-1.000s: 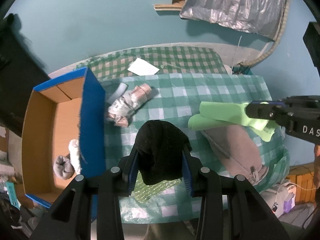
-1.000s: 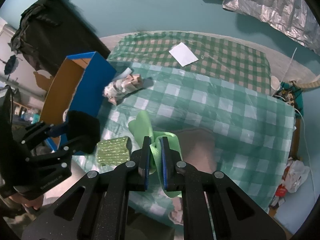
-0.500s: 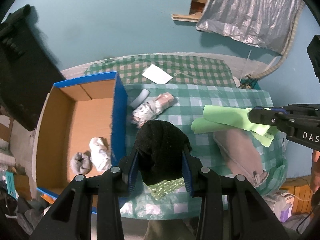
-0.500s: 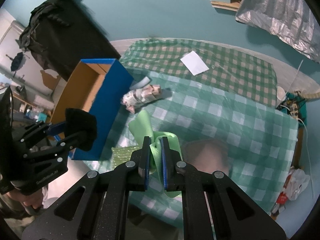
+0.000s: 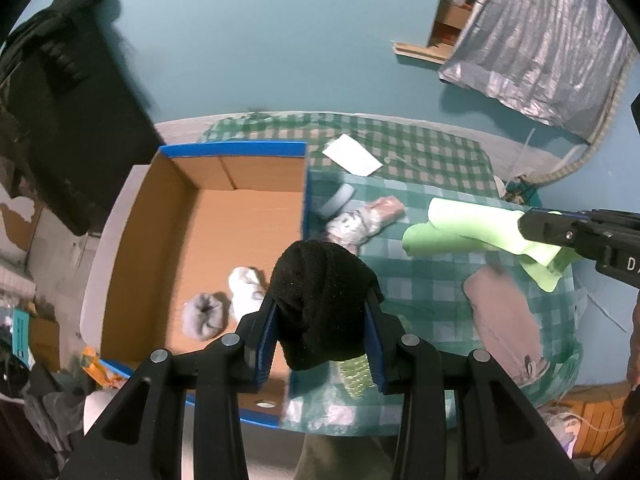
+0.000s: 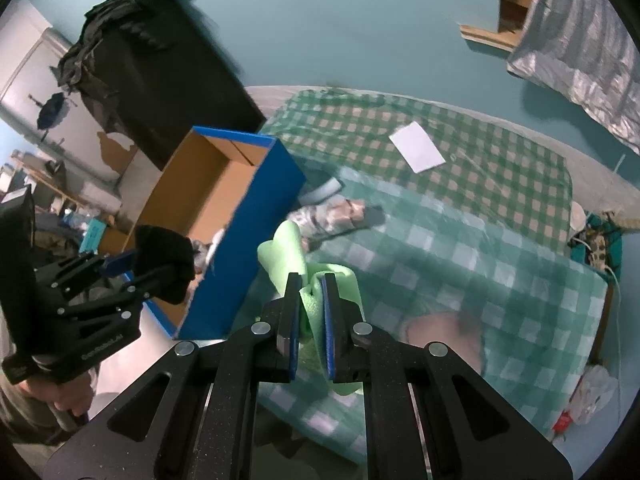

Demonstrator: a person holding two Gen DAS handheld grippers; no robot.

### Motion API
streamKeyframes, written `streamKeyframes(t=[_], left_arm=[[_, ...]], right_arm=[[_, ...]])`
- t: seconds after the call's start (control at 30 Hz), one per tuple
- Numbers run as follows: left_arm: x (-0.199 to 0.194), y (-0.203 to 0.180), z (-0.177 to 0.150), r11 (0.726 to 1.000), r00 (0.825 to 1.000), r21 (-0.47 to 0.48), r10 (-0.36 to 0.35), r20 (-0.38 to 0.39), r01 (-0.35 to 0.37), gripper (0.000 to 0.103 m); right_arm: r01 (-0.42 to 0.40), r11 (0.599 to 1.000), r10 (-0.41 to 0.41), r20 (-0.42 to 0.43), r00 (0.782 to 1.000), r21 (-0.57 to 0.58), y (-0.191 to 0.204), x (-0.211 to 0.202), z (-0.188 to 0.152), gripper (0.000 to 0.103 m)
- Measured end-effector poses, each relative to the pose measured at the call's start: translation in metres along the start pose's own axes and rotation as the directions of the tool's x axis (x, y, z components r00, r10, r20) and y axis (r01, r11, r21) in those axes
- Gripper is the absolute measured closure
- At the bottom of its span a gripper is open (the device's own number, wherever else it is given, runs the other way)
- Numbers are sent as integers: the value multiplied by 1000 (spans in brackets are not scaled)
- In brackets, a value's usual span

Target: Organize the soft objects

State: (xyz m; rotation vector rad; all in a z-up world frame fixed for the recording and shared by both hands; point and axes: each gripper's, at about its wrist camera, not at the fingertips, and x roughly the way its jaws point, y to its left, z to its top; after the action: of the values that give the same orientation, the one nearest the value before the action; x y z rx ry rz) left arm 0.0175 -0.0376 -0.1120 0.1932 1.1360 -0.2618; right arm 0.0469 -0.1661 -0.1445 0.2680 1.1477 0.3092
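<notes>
My left gripper (image 5: pixel 322 304) is shut on a black sock bundle (image 5: pixel 320 292), held in the air over the right wall of the blue cardboard box (image 5: pixel 236 152). The same black bundle (image 6: pixel 164 258) shows at the left of the right wrist view. My right gripper (image 6: pixel 311 284) is shut on a light green cloth (image 6: pixel 286 252), which hangs above the checked table; the left wrist view catches that green cloth (image 5: pixel 472 228) at the right. Inside the box lie a grey sock ball (image 5: pixel 202 316) and a white sock ball (image 5: pixel 244 284).
A wrapped grey-and-pink bundle (image 5: pixel 364 220) and a grey roll (image 5: pixel 340 198) lie beside the box's right wall. A brownish cloth (image 5: pixel 504 320) and a glittery green pouch (image 5: pixel 356 372) rest on the checked tablecloth (image 6: pixel 500 248). A white paper (image 6: pixel 418 152) lies at the back.
Both grippers have risen and shifted left with their loads. The black bundle now hangs over the box's right wall, and more of the box interior shows.
</notes>
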Motion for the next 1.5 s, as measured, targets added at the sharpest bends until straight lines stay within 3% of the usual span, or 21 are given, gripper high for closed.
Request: streamKeyframes(t=[0.4, 1.0, 1.37, 1.5], left_arm=[[-4, 47, -4, 995, 999, -83, 47, -2, -47, 64], [11, 118, -13, 980, 993, -166, 107, -50, -114, 64], [36, 150, -10, 976, 988, -173, 111, -104, -128, 63], [43, 156, -11, 979, 987, -168, 98, -125, -119, 58]], right_arm=[[-58, 995, 58, -5, 998, -86, 51, 18, 30, 94], [-127, 972, 114, -74, 991, -199, 133, 82, 69, 94], [-131, 969, 108, -119, 987, -210, 164, 127, 86, 94], [-137, 972, 114, -129, 985, -190, 166, 138, 89, 92]])
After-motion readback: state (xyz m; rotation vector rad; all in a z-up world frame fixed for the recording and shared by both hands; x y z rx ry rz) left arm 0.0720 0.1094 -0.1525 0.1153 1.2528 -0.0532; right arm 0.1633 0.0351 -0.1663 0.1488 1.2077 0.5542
